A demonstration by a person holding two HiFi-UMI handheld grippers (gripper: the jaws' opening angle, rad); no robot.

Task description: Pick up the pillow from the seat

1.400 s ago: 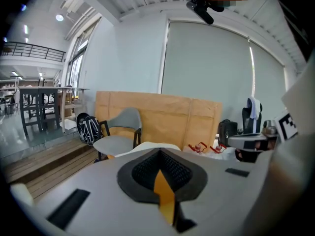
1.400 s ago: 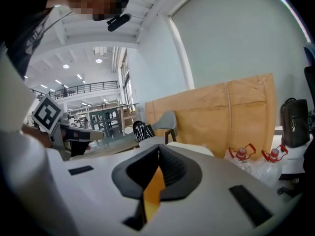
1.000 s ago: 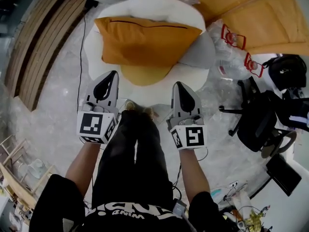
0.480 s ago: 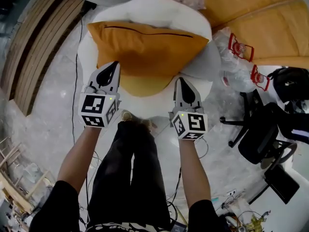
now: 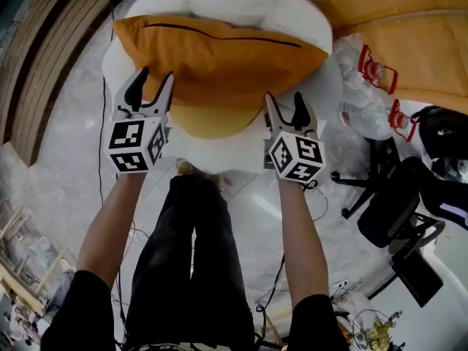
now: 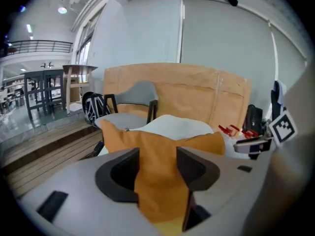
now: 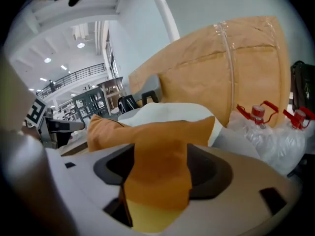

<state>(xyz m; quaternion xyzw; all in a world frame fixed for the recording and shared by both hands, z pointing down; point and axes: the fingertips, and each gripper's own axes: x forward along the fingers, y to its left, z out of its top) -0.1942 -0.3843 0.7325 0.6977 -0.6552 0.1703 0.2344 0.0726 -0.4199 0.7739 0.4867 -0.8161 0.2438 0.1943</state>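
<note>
An orange pillow (image 5: pixel 219 50) lies across a white round seat (image 5: pixel 219 154), on top of a yellow cushion (image 5: pixel 212 123). My left gripper (image 5: pixel 153 86) is at the pillow's near left edge and its jaws are opening. In the left gripper view the orange cloth (image 6: pixel 123 136) fills the gap of the left gripper (image 6: pixel 157 156). My right gripper (image 5: pixel 285 108) is at the near right edge, its jaws also opening. The right gripper (image 7: pixel 160 156) has the pillow (image 7: pixel 167 132) and a strip of yellow cushion between its jaws. Neither pair of pads visibly presses the cloth.
Plastic-wrapped water bottles with red handles (image 5: pixel 369 86) lie right of the seat. A black office chair (image 5: pixel 395 196) stands further right. A brown-paper-wrapped panel (image 5: pixel 409 20) is behind, and wooden steps (image 5: pixel 44 57) run along the left. The person's legs (image 5: pixel 197 254) are below the seat.
Both grippers have moved forward from in front of the seat to the pillow's near edge. Their jaws were together before and now stand spread around the orange cloth.
</note>
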